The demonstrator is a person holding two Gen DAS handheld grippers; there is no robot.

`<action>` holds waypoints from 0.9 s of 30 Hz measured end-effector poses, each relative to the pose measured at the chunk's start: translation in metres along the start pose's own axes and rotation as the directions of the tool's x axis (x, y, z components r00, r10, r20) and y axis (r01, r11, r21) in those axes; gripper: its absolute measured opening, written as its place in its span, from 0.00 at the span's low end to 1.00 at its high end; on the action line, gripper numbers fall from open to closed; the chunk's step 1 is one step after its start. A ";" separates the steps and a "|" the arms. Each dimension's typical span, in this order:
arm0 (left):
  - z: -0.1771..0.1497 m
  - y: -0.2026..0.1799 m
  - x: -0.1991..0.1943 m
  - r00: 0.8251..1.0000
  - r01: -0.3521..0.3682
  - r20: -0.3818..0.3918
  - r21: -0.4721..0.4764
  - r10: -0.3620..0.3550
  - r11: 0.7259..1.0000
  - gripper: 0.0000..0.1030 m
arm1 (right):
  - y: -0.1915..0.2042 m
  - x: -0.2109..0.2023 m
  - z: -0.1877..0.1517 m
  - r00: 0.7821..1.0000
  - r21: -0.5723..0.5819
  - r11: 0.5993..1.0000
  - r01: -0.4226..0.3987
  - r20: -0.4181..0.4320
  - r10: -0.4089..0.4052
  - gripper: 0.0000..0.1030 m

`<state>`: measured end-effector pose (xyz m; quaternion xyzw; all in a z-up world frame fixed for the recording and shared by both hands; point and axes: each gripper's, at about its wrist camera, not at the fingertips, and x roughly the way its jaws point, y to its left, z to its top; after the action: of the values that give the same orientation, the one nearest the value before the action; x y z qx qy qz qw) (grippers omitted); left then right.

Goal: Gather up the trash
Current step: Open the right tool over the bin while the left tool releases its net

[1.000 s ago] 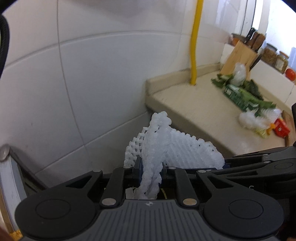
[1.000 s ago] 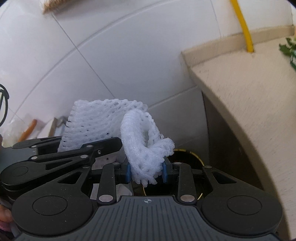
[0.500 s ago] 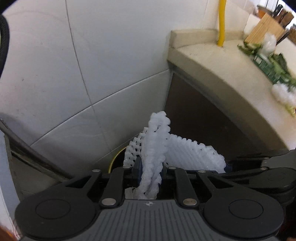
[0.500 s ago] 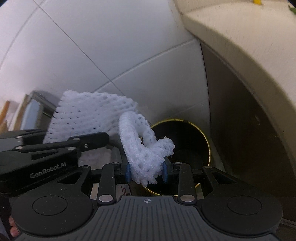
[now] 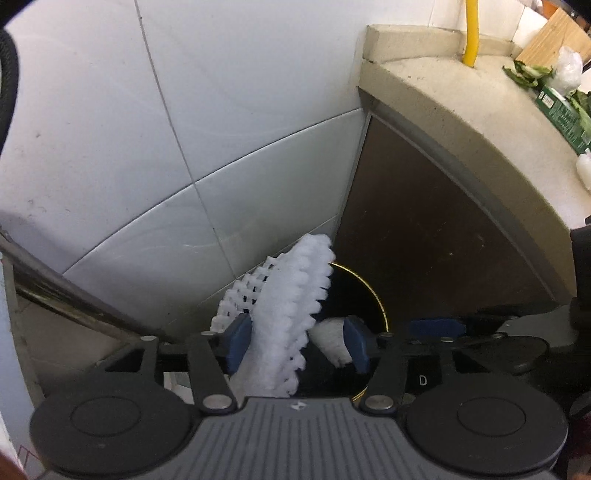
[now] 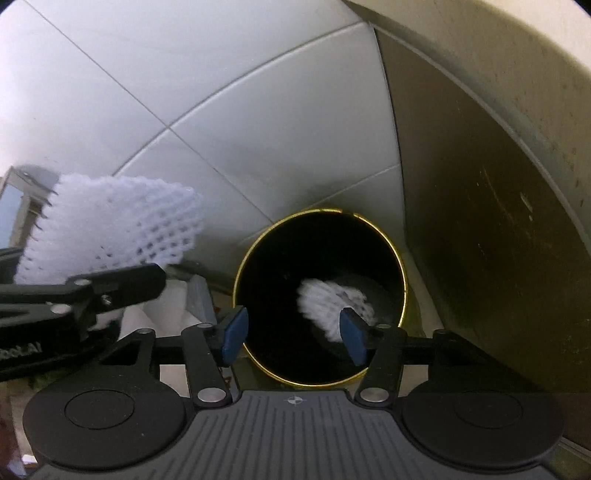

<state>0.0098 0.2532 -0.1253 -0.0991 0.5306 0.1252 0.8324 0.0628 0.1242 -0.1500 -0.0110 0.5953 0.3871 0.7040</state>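
Note:
A black trash bin with a gold rim (image 6: 400, 273) stands on the floor in the corner, right below both grippers. My right gripper (image 6: 293, 332) is open above the bin's mouth. A white foam net (image 6: 328, 302), blurred, is loose inside the bin. My left gripper (image 5: 297, 343) is open too. A second white foam net (image 5: 291, 314) still stands between its fingers and leans on the left blue pad (image 5: 238, 343). The right wrist view has that net (image 6: 110, 229) at the left, beside the bin. The bin rim (image 5: 373, 295) shows behind it.
A white tiled wall rises behind the bin. To the right is the dark cabinet side (image 5: 424, 240) under a beige counter (image 5: 461, 92), which carries a yellow pipe (image 5: 471, 33), green scraps (image 5: 528, 72), a green carton (image 5: 561, 110) and a knife block (image 5: 554, 40). A metal bar (image 5: 55, 295) crosses at the left.
Both grippers have come down from counter height to the bin and opened. The right gripper's foam net has dropped into the bin. The left one's net is loose between its fingers.

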 end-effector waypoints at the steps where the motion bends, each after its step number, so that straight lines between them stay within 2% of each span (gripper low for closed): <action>1: 0.000 0.000 0.001 1.000 0.000 -0.007 0.000 0.000 1.000 0.58 | -0.001 0.000 -0.002 1.000 0.003 1.000 0.003 -0.002 -0.003 0.62; 2: 0.000 0.000 0.003 1.000 0.003 -0.018 0.001 -0.003 1.000 0.65 | -0.002 0.001 -0.003 1.000 0.005 1.000 0.005 -0.005 -0.005 0.62; 3: 0.001 -0.001 0.005 0.999 0.007 -0.036 0.004 -0.007 1.000 0.68 | -0.003 0.001 -0.004 1.000 0.010 1.000 0.007 -0.006 -0.007 0.62; 7: 0.004 -0.004 0.010 0.998 0.030 -0.061 0.020 -0.029 0.999 0.70 | -0.007 -0.001 -0.006 1.000 0.018 1.000 0.020 0.001 -0.020 0.62; 12: 0.007 -0.003 0.021 0.987 0.075 -0.141 0.005 -0.073 0.997 0.73 | -0.014 -0.006 -0.011 0.999 0.043 0.999 0.028 0.019 -0.029 0.63; 15: 0.007 -0.012 0.023 0.992 0.009 -0.125 0.078 0.001 0.997 0.74 | -0.017 -0.010 -0.016 0.999 0.061 0.998 0.033 0.033 -0.035 0.64; 16: 0.008 -0.015 0.027 0.989 0.010 -0.148 0.094 0.004 0.996 0.74 | -0.018 -0.011 -0.018 0.998 0.067 0.997 0.045 0.035 -0.048 0.64; 18: 0.010 -0.008 0.030 0.982 0.080 -0.171 0.026 -0.075 0.996 0.73 | -0.022 -0.013 -0.022 0.998 0.083 0.995 0.048 0.041 -0.051 0.64; 19: 0.012 -0.006 0.031 0.985 0.069 -0.159 0.020 -0.065 0.997 0.73 | -0.024 -0.014 -0.024 0.998 0.093 0.995 0.044 0.044 -0.048 0.64; 20: 0.014 -0.008 0.035 0.986 0.006 -0.164 0.051 0.003 0.999 0.75 | -0.025 -0.016 -0.026 0.997 0.099 0.994 0.045 0.050 -0.050 0.64; 21: 0.015 -0.009 0.043 0.979 -0.046 -0.195 0.077 0.061 0.996 0.73 | -0.025 -0.019 -0.028 0.997 0.106 0.993 0.049 0.057 -0.055 0.64; 22: 0.017 -0.006 0.049 0.972 -0.042 -0.229 0.057 0.054 0.997 0.65 | -0.028 -0.018 -0.029 0.996 0.111 0.992 0.051 0.062 -0.059 0.64; 23: 0.019 -0.003 0.048 0.975 -0.001 -0.222 0.022 0.006 1.000 0.63 | -0.029 -0.020 -0.031 0.996 0.118 0.992 0.052 0.068 -0.060 0.64; 24: 0.022 0.000 0.046 0.979 0.047 -0.201 -0.010 -0.048 0.999 0.65 | -0.030 -0.022 -0.032 0.995 0.125 0.991 0.053 0.075 -0.062 0.64; 25: 0.026 0.002 0.048 0.978 0.053 -0.203 -0.024 -0.056 0.998 0.78 | -0.032 -0.025 -0.034 0.995 0.134 0.989 0.054 0.080 -0.065 0.65; 26: 0.028 0.006 0.057 0.969 0.035 -0.244 -0.042 -0.045 0.998 0.85 | -0.034 -0.028 -0.037 0.994 0.141 0.989 0.054 0.083 -0.067 0.65; 27: 0.029 0.012 0.064 0.960 0.011 -0.279 -0.085 -0.035 0.996 0.79 | -0.035 -0.031 -0.039 0.994 0.148 0.987 0.055 0.087 -0.069 0.65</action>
<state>0.0567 0.2795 -0.1722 -0.1562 0.6365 0.1219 0.7454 0.0509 0.0648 -0.1511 0.0394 0.5884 0.3208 0.7411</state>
